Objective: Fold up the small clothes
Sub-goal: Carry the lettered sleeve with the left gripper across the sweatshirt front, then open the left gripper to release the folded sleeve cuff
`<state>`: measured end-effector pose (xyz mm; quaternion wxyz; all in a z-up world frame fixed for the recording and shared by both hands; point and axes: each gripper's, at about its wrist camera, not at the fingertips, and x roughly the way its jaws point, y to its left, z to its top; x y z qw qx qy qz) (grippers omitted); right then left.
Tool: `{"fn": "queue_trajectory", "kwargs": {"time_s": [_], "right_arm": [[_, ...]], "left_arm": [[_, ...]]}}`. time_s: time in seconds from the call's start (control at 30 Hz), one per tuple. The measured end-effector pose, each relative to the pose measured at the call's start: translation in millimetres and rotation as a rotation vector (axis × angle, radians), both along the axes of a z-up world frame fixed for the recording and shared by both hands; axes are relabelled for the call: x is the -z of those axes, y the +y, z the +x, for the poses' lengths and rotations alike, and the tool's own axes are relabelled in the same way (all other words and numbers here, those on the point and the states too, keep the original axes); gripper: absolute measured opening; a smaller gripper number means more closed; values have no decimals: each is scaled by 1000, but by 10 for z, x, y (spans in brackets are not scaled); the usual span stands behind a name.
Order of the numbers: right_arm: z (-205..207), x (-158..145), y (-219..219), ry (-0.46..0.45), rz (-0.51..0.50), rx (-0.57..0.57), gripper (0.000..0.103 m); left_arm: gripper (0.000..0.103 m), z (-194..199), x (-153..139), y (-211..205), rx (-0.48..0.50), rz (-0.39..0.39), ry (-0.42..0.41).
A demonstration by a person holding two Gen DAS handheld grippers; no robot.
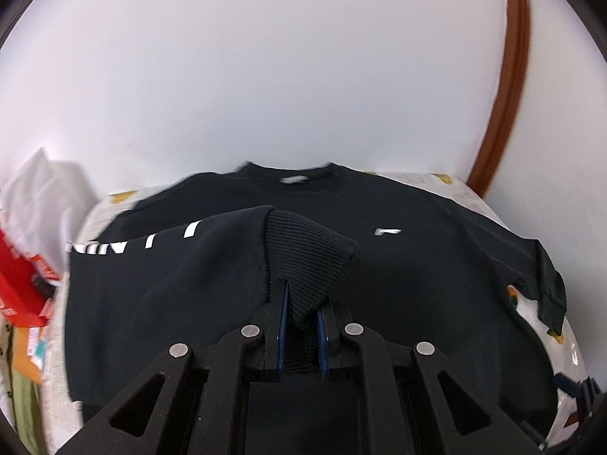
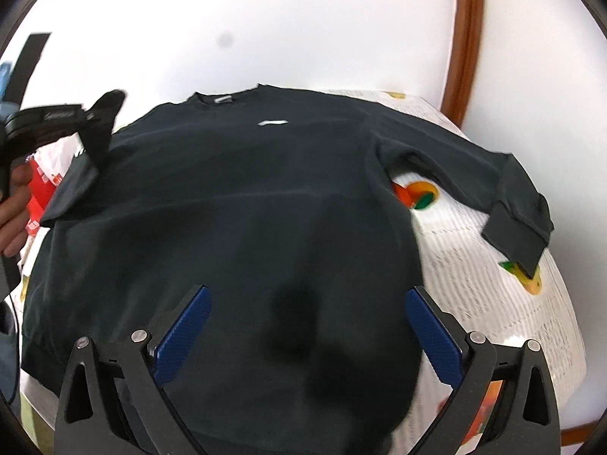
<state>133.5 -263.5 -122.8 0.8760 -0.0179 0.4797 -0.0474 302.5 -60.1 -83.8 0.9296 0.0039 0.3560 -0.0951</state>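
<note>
Left gripper (image 1: 301,313) is clamped on the ribbed cuff (image 1: 309,254) of the black sweatshirt (image 1: 417,284), with the sleeve (image 1: 170,265) lifted and pulled across the body toward the chest. In the right wrist view the same gripper sits at the left edge, tilted down, the person's hand (image 2: 13,204) around its handle. Right gripper (image 2: 307,326) hovers over the lower part of the sweatshirt, jaws spread wide, nothing between the blue pads (image 2: 432,335).

White lettering on the lifted sleeve is partly cut off and unreadable. Small white chest logo (image 2: 272,123) is blurred. Hem falls behind the gripper bodies in both views.

Sweatshirt lies face up on a table with a white cloth with fruit print (image 2: 493,303), collar (image 1: 292,170) toward the wall. The other sleeve (image 2: 493,185) stretches out to the right, its cuff at the table edge. White wall (image 1: 265,57) behind, brown wooden trim (image 1: 508,94) to the right. Red box (image 1: 19,284) and white fabric (image 1: 41,189) to the left of the table.
</note>
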Motion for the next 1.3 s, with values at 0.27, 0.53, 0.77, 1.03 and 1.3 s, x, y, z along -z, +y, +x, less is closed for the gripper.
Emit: {"fn": "queue_trajectory", "kwargs": {"time_s": [0.27, 0.53, 0.77, 1.03, 1.3], "right_arm": [[-3, 126, -243, 26, 8, 31, 99], [32, 92, -149, 31, -16, 12, 99], [145, -34, 142, 15, 13, -48, 99], [765, -42, 781, 34, 46, -172, 65], [1583, 364, 1197, 106, 85, -177, 63]], "left_arm": [[12, 109, 157, -364, 43, -7, 45], [23, 90, 141, -312, 10, 4, 49], [51, -132, -53, 64, -1, -4, 16], [55, -394, 2, 1268, -181, 37, 18], [55, -560, 434, 2337, -327, 31, 112]]}}
